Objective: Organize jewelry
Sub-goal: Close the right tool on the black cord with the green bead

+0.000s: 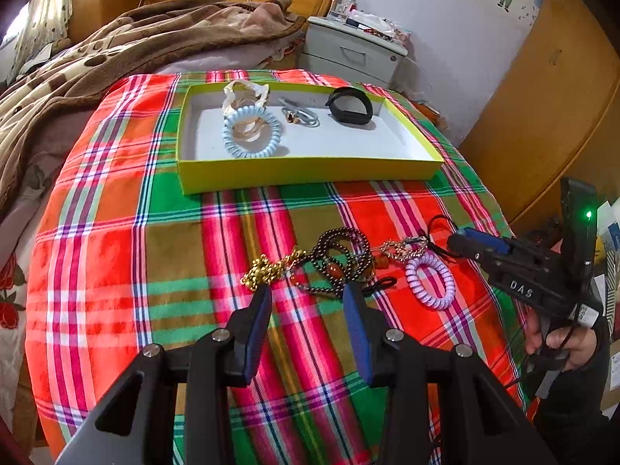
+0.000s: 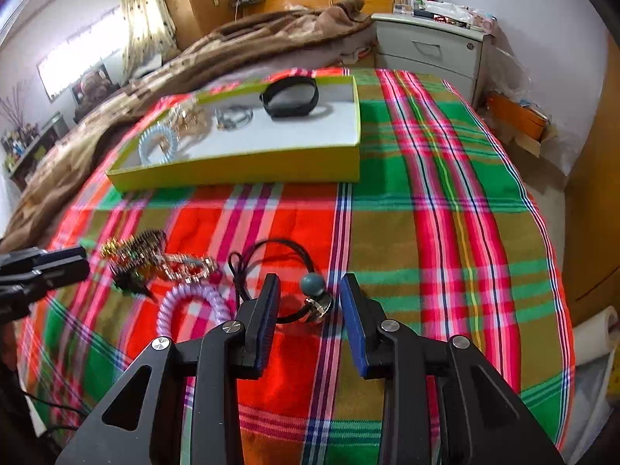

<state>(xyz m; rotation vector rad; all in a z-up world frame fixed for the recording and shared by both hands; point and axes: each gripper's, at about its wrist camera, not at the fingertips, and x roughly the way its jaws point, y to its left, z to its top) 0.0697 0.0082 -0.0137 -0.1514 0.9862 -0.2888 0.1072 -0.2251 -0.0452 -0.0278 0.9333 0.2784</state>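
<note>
A yellow-green box (image 1: 310, 172) (image 2: 248, 170) on the plaid cloth holds a blue coil tie (image 1: 252, 131), a gold piece, a grey cord and a black band (image 1: 350, 105) (image 2: 290, 99). Nearer lie a gold chain (image 1: 271, 267), a dark bead necklace (image 1: 341, 255), a rhinestone piece (image 1: 403, 250) and a purple coil tie (image 1: 430, 279) (image 2: 190, 302). My left gripper (image 1: 308, 294) is open just before the dark beads. My right gripper (image 2: 310, 283) (image 1: 465, 238) is open around a black cord with a teal bead (image 2: 313, 285).
The plaid cloth (image 1: 155, 255) covers a raised surface with rounded edges. A brown blanket (image 1: 97, 66) lies on the bed to the left. A grey drawer unit (image 1: 348, 50) stands behind, a wooden wardrobe (image 1: 542, 97) to the right.
</note>
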